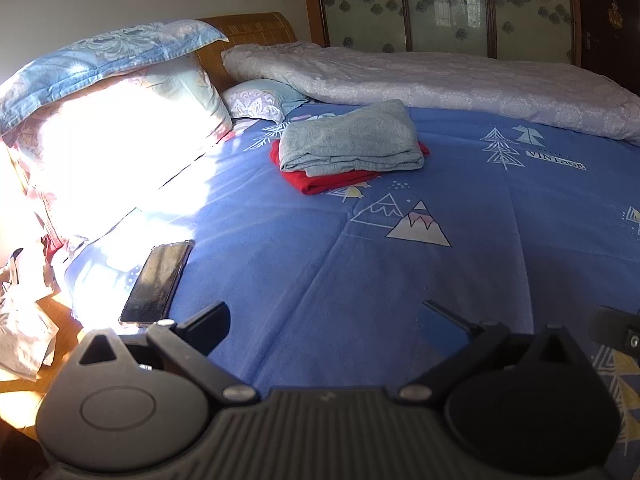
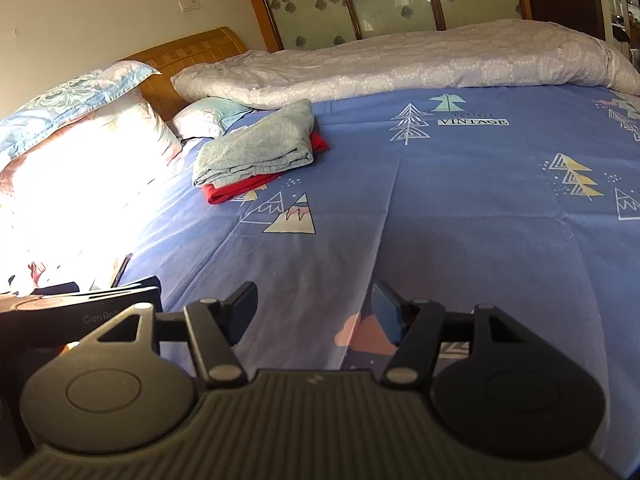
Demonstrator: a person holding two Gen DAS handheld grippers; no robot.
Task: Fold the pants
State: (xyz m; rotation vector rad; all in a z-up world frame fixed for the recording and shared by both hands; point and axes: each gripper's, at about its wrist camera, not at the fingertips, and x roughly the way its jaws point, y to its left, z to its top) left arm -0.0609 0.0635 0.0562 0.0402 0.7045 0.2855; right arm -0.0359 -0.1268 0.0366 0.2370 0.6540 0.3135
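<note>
**Both grippers held apart above a bare stretch of sheet**

Here, a wide span of blue bed sheet [image 1: 320, 240] is seen lying flat ahead of both tools, creased but uncovered between the fingers and the folded stack. The left gripper [image 1: 324, 324] is held with its 2 fingers spread and nothing between them; the right gripper [image 2: 316, 308] is likewise parted and carries nothing. 2 folded garments are counted: grey pants [image 1: 348, 136] laid on top of a red garment [image 1: 320, 182], near the head of the bed, well apart from both tools. 1 phone [image 1: 154, 284] is placed at the sheet's left edge, just beside the left gripper's left finger. The far edge is bounded by 1 pale quilt [image 1: 440, 80]. 3 pillows are counted at the wooden headboard [image 1: 248, 32], the largest [image 1: 120, 120] washed out by sunlight.
</note>
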